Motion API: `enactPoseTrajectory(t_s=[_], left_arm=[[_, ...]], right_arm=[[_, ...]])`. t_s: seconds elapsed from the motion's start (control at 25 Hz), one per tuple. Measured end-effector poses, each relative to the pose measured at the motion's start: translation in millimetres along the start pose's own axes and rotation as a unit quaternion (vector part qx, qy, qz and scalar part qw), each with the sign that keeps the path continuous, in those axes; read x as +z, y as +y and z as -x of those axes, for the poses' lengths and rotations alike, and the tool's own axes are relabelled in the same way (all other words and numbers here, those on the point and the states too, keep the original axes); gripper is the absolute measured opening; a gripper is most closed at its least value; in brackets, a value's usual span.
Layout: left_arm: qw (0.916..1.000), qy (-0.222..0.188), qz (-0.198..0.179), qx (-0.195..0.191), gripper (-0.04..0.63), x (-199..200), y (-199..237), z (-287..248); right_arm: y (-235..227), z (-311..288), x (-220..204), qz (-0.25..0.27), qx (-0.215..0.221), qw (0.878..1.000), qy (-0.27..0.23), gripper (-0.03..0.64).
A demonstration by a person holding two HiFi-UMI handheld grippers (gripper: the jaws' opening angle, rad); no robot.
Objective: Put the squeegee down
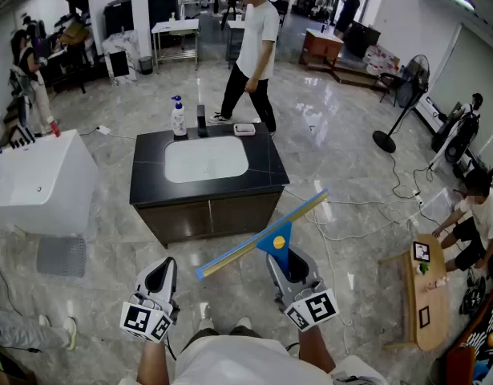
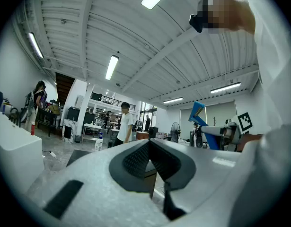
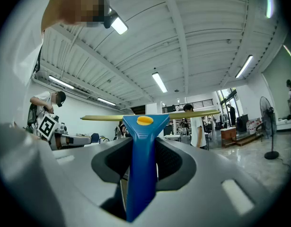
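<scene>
Right gripper [image 1: 284, 265] is down by the holder's waist, jaws clamped on the blue handle of the squeegee [image 1: 266, 233]. They stand fairly wide, but only because the handle fills the gap; the pads are on it from both sides. The blade sits crosswise at the far end of the handle. It's up in the air over the floor, short of the black counter [image 1: 150, 179], touching nothing. Left gripper [image 1: 161, 269] is alongside with its jaws closed together and nothing between them, so it's idle. Step in hand, as I read it: squeegee gripped and being carried, put-down not started. The task doesn't name a drop spot. The counter straight ahead looks the obvious one, with bare black top around the white basin [image 1: 206, 159]. The floor is the other option. The next move would need the gripper brought forward over that bare top, then lowered until the blade and handle rest on it. Only then should the jaws spread, since letting go in mid-air means a drop. The blade is long, so keep its ends away from the soap bottle [image 1: 178, 120] and the tap [image 1: 201, 122] at the back edge. A bystander [image 1: 254, 50] is standing just behind the counter, so no wide swings that way.
</scene>
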State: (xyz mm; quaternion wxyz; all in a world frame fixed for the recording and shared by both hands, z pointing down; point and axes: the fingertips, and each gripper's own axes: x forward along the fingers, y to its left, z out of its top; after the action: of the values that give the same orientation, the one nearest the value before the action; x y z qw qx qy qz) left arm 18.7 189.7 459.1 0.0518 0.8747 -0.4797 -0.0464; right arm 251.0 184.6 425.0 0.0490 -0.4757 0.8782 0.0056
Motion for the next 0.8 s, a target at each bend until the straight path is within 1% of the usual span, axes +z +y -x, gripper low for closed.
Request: enactPoseTrajectory(t_s=[0.8], left_arm=[[1.0,-0.006,-0.002,0.007,0.0,0.8,0.3,6.3]], right_arm=[[3.7,-3.6,-2.7,-0.005,0.013,1.0,-0.001,0.149]])
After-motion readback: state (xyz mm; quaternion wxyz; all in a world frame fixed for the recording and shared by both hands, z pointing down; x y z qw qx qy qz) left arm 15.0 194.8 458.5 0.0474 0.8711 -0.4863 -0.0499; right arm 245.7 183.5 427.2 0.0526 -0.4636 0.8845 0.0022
